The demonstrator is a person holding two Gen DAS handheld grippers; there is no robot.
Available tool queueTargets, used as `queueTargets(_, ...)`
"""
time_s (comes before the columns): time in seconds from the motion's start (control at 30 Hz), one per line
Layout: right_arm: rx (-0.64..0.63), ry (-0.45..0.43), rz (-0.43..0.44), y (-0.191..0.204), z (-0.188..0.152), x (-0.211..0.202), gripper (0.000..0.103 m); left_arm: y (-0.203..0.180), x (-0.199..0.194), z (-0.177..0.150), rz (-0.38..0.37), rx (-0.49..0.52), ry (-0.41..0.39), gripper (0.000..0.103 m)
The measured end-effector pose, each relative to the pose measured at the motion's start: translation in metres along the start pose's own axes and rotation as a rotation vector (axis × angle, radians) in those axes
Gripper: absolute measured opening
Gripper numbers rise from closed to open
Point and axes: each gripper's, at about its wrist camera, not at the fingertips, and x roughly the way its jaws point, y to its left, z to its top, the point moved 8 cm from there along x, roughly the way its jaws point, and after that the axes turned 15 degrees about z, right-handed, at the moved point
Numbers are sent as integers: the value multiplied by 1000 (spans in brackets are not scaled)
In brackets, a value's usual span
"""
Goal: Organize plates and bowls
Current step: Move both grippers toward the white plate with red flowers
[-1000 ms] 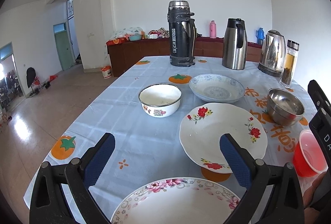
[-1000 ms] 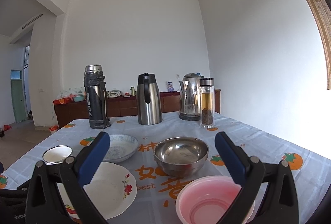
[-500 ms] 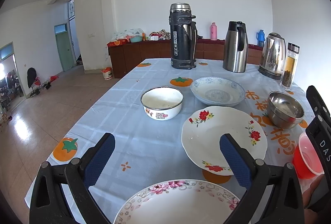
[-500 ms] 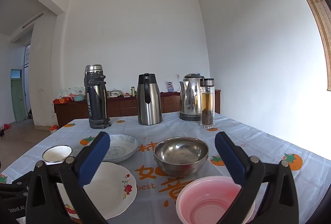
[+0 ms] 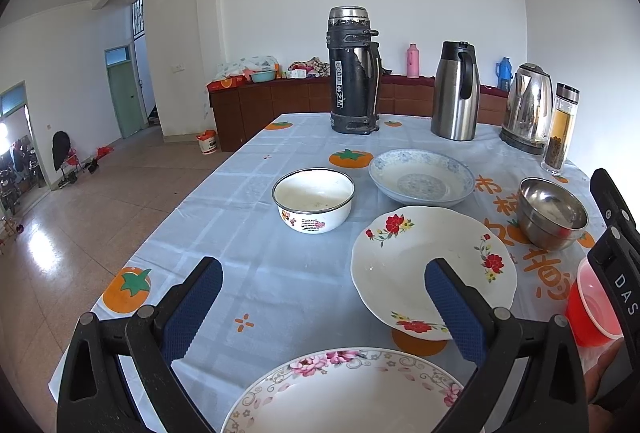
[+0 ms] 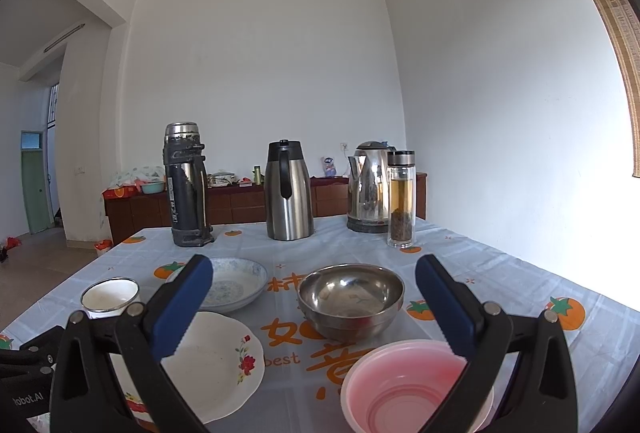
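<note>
Hovering spread, left gripper (image 5: 322, 307) sits above pink-flowered plate (image 5: 348, 393); right gripper (image 6: 314, 307), also spread, above pink bowl (image 6: 404, 389).

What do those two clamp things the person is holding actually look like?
Both the left gripper and right gripper have black plastic frames with silver rivets and blue ribbed pads on the jaws. White lettering marks each body.

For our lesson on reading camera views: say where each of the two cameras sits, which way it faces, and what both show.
Left wrist: on the left gripper, looking across the table at the rose plate; open jaws, right gripper's side at the edge.
Right wrist: on the right gripper, facing the steel bowl; open jaws.
Shared: rose plate, steel bowl, pink bowl.
</note>
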Motion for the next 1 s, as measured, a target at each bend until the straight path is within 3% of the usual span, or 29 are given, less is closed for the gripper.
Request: queueTargets(1.0, 45, 43, 20, -6, -8, 8, 103, -4, 17, -1, 16, 29, 30, 102)
